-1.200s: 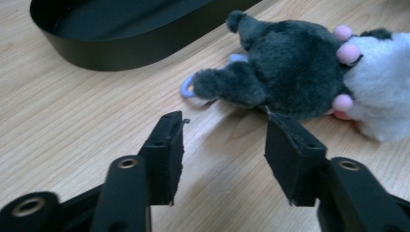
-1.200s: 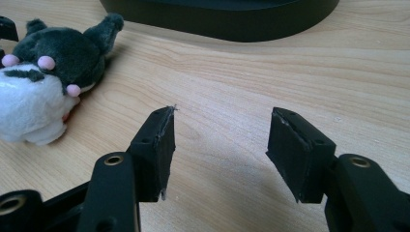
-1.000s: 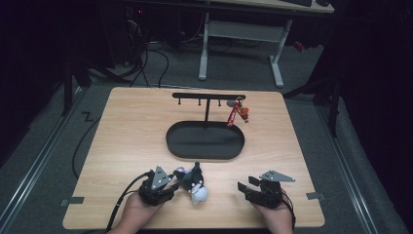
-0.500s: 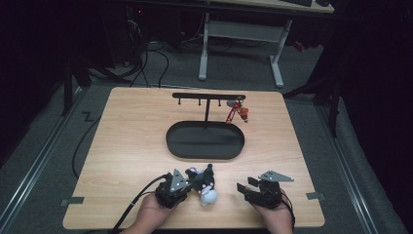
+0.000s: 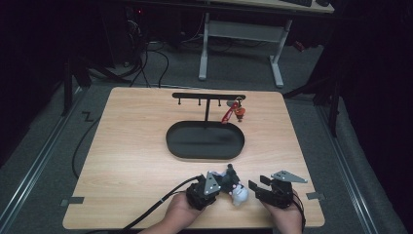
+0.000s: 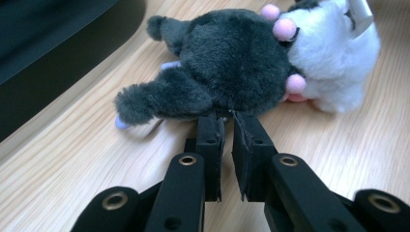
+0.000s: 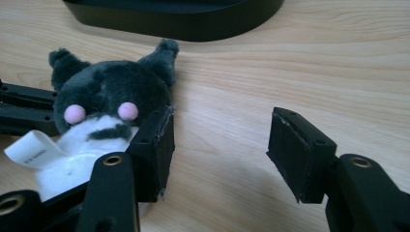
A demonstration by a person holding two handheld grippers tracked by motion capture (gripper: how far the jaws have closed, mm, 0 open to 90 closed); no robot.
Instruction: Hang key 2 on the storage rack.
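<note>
A small plush toy (image 5: 238, 193) with a dark grey head, pink dots and a white body lies on the wooden table near its front edge, between my two grippers. My left gripper (image 5: 228, 183) comes at it from the left. In the left gripper view its jaws have just been closing and now pinch the dark fur at the edge of the plush toy (image 6: 232, 63); the left gripper (image 6: 226, 118) is shut on it. My right gripper (image 5: 258, 183) stands open with nothing between its jaws. In the right gripper view the plush toy (image 7: 106, 96) lies just left of the right gripper (image 7: 220, 140).
A black oval tray (image 5: 204, 142) sits mid-table, just beyond the toy, with its rim close in both gripper views (image 6: 48, 48) (image 7: 183, 19). Behind it stands a black hook rack (image 5: 208, 96) with a red keychain (image 5: 233, 113) hanging at its right end. Bare wood lies left and right.
My left gripper has slid to the right along the front of the table, taking the plush toy with it toward the right gripper. The right gripper has stayed put.
</note>
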